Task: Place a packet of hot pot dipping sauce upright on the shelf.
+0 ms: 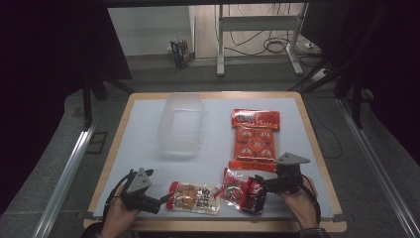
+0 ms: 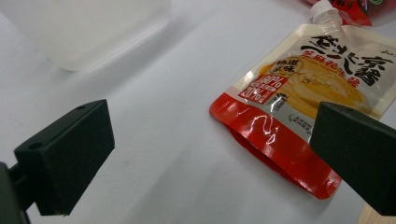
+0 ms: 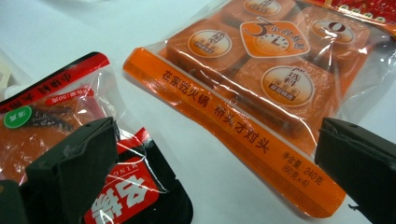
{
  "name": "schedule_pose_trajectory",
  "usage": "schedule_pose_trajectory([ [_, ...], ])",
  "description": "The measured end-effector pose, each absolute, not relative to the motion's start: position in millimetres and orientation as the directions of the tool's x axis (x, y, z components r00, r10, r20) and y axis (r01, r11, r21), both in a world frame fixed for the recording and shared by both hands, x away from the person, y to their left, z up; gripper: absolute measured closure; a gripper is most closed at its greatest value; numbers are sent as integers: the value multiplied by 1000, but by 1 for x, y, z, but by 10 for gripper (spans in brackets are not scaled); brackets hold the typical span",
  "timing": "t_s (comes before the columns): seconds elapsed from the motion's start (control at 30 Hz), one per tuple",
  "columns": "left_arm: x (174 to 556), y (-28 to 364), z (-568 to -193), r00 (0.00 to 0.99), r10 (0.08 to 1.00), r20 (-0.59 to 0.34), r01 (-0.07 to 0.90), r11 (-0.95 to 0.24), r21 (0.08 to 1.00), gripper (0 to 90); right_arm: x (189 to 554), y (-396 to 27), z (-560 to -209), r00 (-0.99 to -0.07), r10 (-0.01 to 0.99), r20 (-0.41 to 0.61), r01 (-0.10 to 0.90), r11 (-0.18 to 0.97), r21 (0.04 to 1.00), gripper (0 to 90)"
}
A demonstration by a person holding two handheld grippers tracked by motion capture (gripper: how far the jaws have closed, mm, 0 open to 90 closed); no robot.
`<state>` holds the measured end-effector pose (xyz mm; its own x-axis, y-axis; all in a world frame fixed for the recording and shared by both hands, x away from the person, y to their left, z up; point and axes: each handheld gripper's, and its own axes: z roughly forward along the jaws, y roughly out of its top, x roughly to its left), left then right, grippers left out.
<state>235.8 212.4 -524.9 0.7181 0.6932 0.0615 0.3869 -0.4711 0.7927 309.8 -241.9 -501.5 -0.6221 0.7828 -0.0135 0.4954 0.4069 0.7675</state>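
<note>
High view, white bench (image 1: 148, 129), left gripper (image 1: 166, 200) released beside the spouted pouch (image 1: 194, 198) at the near edge, right gripper (image 1: 257, 187) released over the red-black packet (image 1: 243, 190), orange pack (image 1: 255, 140) beyond.

On my desk (image 1: 143, 139), the clear tub (image 1: 181, 124) sits toward the far side, left of centre. To its right, well apart, lies the multi-pack of blocks (image 1: 255, 141), running from the far side toward me. Along the near edge, the spouted pouch (image 1: 194, 198) lies left of the snack packet (image 1: 242, 191), the two just beside each other. My left gripper (image 1: 161, 200) rests at the pouch's left end, jaws set wide with the pouch's bottom corner between them. My right gripper (image 1: 261, 187) lies at the packet's right edge, just before the multi-pack's near end.
</note>
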Motion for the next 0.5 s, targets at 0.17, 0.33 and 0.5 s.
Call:
schedule_pose_trajectory([
  [0.17,235,212,-525,720,691,64,385,-475,792,0,311,-241,-501,-605,796,-24,507,408,759,24],
  [0.33,235,212,-525,722,689,65,384,-477,790,0,312,-246,-495,-579,815,-28,518,395,759,183],
  [0.5,235,212,-525,722,689,65,385,-478,790,0,314,-254,-491,-565,825,-14,542,384,748,351],
])
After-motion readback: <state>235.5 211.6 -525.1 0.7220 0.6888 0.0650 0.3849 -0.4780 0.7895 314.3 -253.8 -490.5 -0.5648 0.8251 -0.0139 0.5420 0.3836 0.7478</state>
